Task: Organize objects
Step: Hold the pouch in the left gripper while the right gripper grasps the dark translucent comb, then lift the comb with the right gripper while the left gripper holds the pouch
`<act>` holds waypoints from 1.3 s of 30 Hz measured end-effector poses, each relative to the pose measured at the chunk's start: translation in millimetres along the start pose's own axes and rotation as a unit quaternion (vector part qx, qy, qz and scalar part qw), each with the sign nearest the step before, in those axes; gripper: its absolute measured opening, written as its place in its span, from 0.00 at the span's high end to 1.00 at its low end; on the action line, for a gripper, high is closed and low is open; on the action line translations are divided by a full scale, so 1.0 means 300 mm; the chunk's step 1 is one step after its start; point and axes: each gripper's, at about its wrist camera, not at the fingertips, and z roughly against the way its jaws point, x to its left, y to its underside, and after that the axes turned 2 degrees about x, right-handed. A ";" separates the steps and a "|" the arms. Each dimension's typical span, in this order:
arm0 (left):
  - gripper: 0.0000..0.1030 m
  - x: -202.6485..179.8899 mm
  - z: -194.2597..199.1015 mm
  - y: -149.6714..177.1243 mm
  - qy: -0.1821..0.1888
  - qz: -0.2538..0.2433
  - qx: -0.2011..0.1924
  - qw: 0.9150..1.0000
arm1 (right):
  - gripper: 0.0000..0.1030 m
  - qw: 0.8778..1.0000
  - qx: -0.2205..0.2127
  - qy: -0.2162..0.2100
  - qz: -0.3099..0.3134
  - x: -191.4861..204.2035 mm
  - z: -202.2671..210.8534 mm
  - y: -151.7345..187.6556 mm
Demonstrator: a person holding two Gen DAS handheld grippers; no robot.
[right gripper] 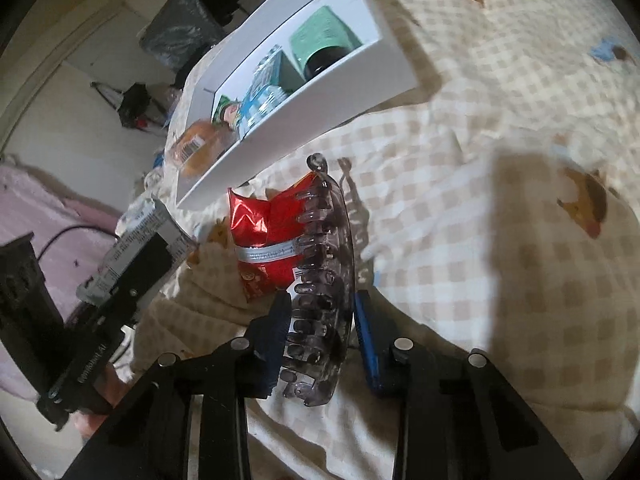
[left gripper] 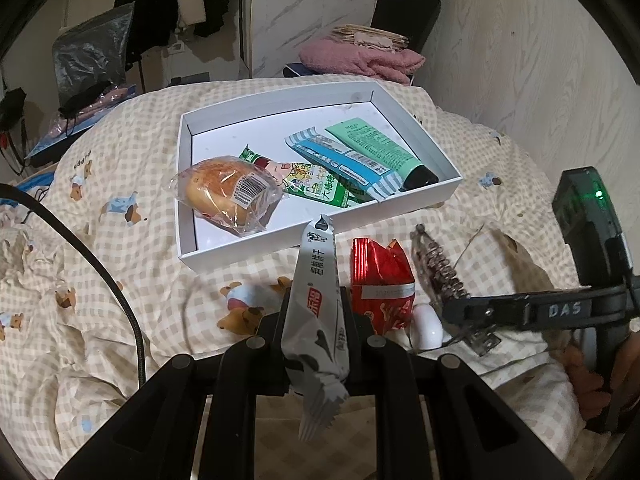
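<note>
Your left gripper (left gripper: pixel 316 312) is clamped on a long grey-and-white foil snack sachet (left gripper: pixel 318 304); the sachet stands up between the 2 fingers, its sealed top reaching toward the near wall of the shallow white cardboard tray (left gripper: pixel 256 248), its crimped tail hanging below the tongs. Ahead of those tongs, inside the tray left to right: a plastic-wrapped round bun (left gripper: pixel 230 194), a green-and-white snack packet (left gripper: pixel 316 184), a blue striped flat pack (left gripper: pixel 344 160), a mint-green tube with black cap (left gripper: pixel 380 148). Just right of the left tongs, a red crinkled foil packet (left gripper: pixel 380 280) lies on the checked bear-print bedsheet (left gripper: pixel 140 240), with a small white rounded object (left gripper: pixel 426 326) just beside it.

Your right gripper (right gripper: pixel 322 332) has its blue-padded fingers (right gripper: pixel 366 336) on either side of a smoky translucent plastic claw hair clip (right gripper: pixel 320 280), pressed against it. The clip sits beside the red packet, its tip pointing toward the tray's near wall. Right of these tongs there's bedsheet only.
</note>
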 end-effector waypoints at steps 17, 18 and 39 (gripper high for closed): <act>0.82 0.001 0.000 0.003 0.003 -0.001 0.001 1.000 | 0.72 0.994 -0.076 -0.068 0.039 0.064 0.097 0.006; 0.82 0.000 0.000 0.005 0.003 -0.001 0.001 1.000 | 0.72 0.994 -0.075 -0.068 0.041 0.068 0.094 0.007; 0.82 0.000 -0.004 0.003 0.005 -0.002 0.004 1.000 | 0.72 0.990 -0.075 -0.105 0.053 0.071 0.080 0.015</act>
